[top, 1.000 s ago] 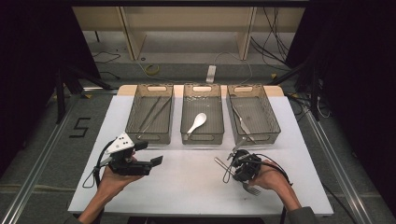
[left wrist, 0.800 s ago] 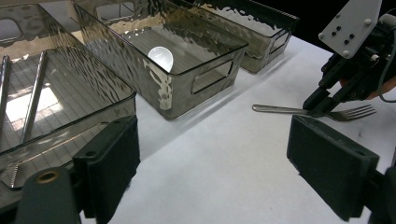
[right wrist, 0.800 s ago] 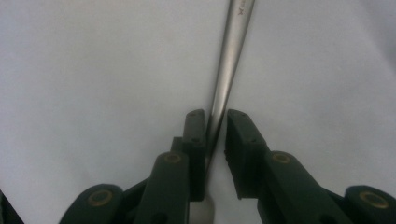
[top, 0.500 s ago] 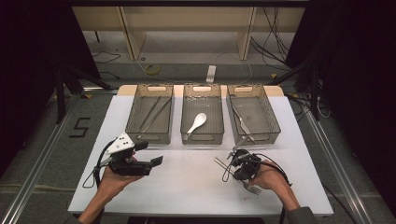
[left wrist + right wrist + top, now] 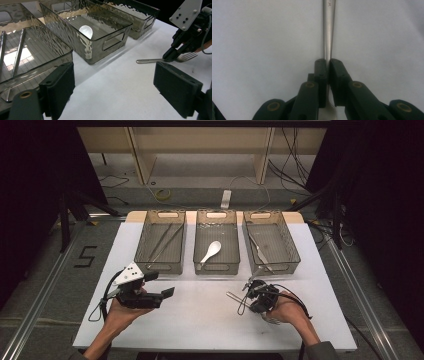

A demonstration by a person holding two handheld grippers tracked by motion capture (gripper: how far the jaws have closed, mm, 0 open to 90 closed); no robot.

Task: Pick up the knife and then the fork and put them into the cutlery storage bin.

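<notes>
A metal fork [image 5: 234, 296] lies on the white table [image 5: 200, 325] at the front right, with its handle pointing left. My right gripper [image 5: 252, 301] points down at it, and its jaws have just been closing on the fork's neck. In the right gripper view the pads [image 5: 322, 70] press on the fork handle [image 5: 329, 25] from both sides. My left gripper [image 5: 161, 284] is held at the front left with its jaws wide apart and nothing between them. In the left gripper view the fork [image 5: 152, 60] lies ahead, with the right gripper [image 5: 172, 56] clamped on it.
Three clear trays stand in a row at the back. The left tray [image 5: 145, 242] holds long metal sticks [image 5: 167, 240]. A white spoon [image 5: 210, 251] lies in the middle tray [image 5: 216, 269], and a knife [image 5: 260, 251] in the right tray [image 5: 292, 245].
</notes>
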